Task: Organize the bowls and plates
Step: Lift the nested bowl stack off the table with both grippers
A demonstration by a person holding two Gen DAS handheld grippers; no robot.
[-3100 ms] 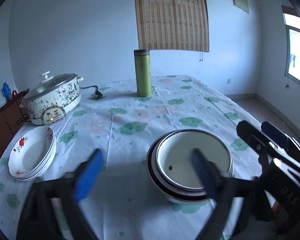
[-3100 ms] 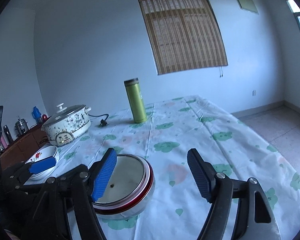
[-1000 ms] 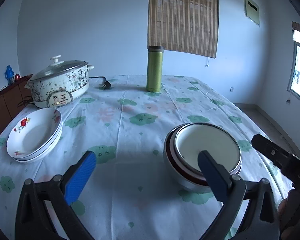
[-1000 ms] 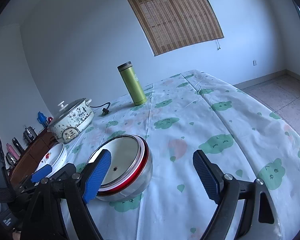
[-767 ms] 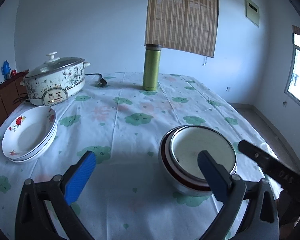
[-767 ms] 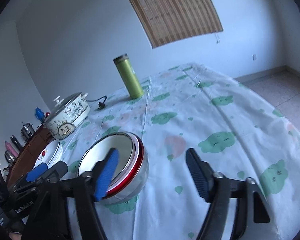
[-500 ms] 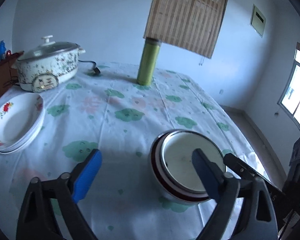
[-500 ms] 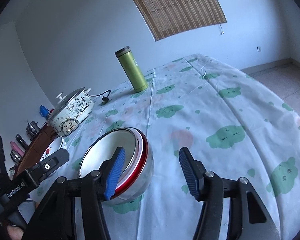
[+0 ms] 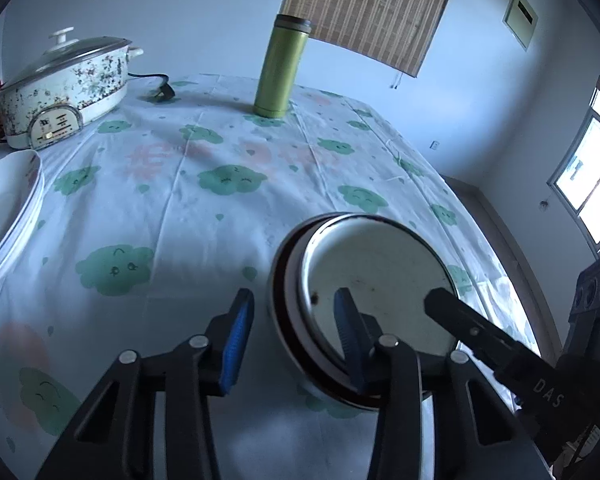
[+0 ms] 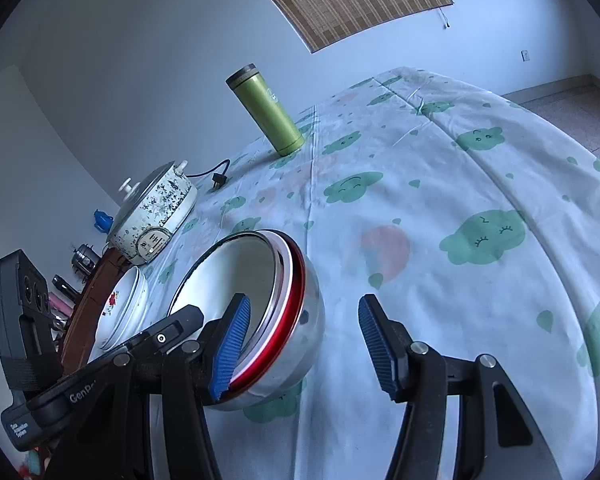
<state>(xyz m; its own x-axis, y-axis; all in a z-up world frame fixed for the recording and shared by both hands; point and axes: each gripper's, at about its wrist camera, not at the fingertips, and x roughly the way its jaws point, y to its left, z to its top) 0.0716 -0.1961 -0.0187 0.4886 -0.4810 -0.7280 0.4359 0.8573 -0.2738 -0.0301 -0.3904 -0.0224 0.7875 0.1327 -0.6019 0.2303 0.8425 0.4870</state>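
Scene: a stack of nested round metal bowls, the outer one red-rimmed, is seen on a surface covered by a white cloth printed with green clouds.
Left gripper: its blue-padded fingers have just been closing and are set narrow astride the near rim of the bowl stack, one pad outside the wall, the other inside; whether the pads already press cannot be told.
Right gripper: its fingers are held at a middling width across the opposite rim, one pad inside the bowl, the other well clear of the outer wall.
Plates: a stack of white flower-printed plates lies to the left of the bowls, near a speckled electric cooking pot.
Backdrop: a tall green metal flask stands beyond the bowls.
Risk: the smooth curved metal is judged likely to slip from a shallow pinch; an uneven lift by the two grippers could tilt the stack and separate the nested bowls.
Risk: the cloth could be dragged if the bowls are slid.
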